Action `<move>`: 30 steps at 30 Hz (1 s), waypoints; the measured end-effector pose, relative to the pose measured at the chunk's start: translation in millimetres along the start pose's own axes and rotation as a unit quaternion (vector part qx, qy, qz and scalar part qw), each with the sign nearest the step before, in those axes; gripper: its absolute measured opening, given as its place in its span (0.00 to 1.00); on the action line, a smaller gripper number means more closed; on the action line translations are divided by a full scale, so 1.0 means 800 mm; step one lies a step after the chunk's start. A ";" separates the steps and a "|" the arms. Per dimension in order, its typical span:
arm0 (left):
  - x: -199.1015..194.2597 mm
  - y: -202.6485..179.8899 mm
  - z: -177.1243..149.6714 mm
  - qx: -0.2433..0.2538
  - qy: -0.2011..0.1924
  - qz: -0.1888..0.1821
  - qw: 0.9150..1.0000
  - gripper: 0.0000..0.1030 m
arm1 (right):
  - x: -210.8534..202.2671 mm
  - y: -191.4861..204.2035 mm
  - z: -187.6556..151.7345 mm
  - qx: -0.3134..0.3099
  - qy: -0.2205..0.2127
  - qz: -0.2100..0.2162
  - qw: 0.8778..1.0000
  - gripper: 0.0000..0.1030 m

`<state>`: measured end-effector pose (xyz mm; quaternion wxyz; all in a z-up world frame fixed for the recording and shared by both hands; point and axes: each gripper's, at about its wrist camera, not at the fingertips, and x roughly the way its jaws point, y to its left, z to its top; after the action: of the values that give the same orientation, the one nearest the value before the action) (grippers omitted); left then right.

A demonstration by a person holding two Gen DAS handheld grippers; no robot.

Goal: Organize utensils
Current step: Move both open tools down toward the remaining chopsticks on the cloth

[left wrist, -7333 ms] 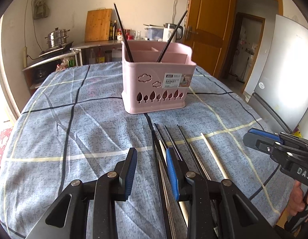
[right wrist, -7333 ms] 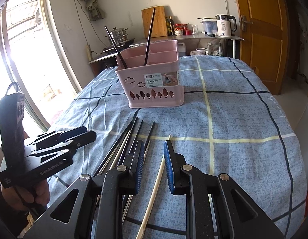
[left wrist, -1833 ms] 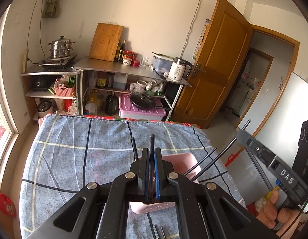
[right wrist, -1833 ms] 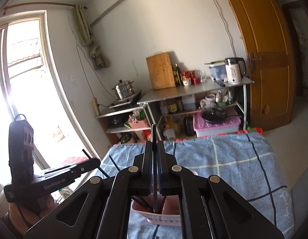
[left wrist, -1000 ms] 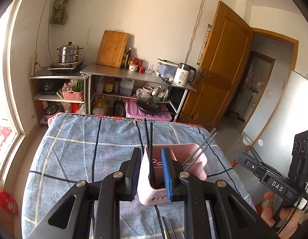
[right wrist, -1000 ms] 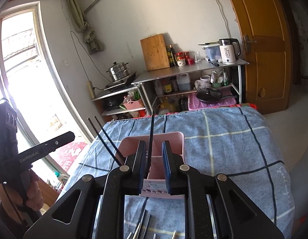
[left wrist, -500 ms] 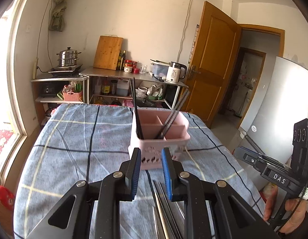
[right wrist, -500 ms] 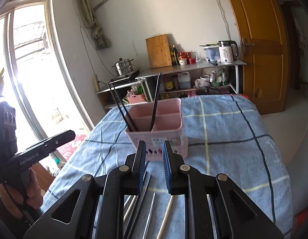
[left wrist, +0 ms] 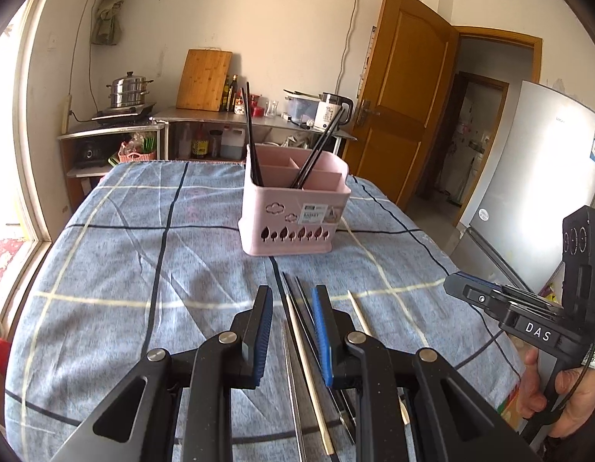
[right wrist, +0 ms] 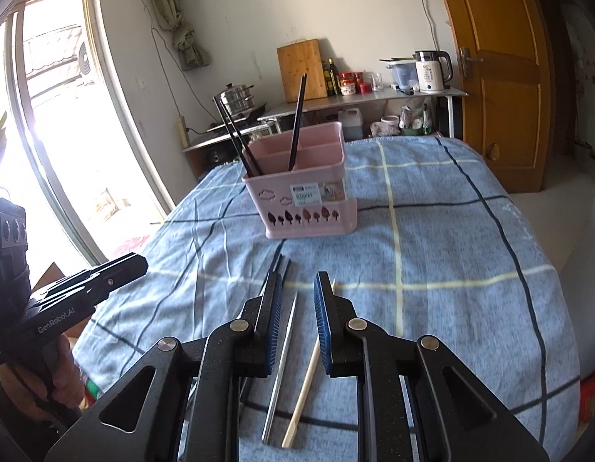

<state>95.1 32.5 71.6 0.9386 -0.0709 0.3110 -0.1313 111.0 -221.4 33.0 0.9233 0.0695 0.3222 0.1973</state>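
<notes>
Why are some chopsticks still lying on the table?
They haven't been sorted yet. Several loose chopsticks lie scattered on the tablecloth, while only a few stand in the pink basket. Nothing looks spilled or broken.

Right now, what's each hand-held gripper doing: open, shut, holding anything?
Left hand-held gripper: open, empty, above the loose chopsticks on the blue checked tablecloth.
Right hand-held gripper: open, empty, above a metal chopstick.
</notes>
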 end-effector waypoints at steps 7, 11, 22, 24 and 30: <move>0.009 -0.006 -0.025 0.012 0.022 0.001 1.000 0.20 | 0.006 -0.005 -0.016 0.004 0.017 -0.002 1.000 0.17; 0.018 -0.006 -0.032 0.010 0.032 0.000 0.999 0.20 | 0.011 -0.005 -0.020 0.007 0.024 -0.003 1.000 0.17; 0.052 0.003 -0.050 0.005 0.071 0.007 0.997 0.20 | 0.026 -0.008 -0.027 0.009 0.041 -0.004 0.999 0.17; 0.061 0.003 -0.054 0.009 0.081 0.009 0.997 0.20 | 0.031 -0.007 -0.027 0.009 0.044 -0.005 0.999 0.17; 0.088 0.006 -0.059 0.012 0.103 0.013 0.995 0.20 | 0.046 -0.001 -0.029 0.002 0.056 -0.002 0.998 0.17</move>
<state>122.2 14.1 -6.9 0.9041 -0.0414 0.4051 -0.1295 123.1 -206.9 -6.4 0.9039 0.0594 0.3742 0.1987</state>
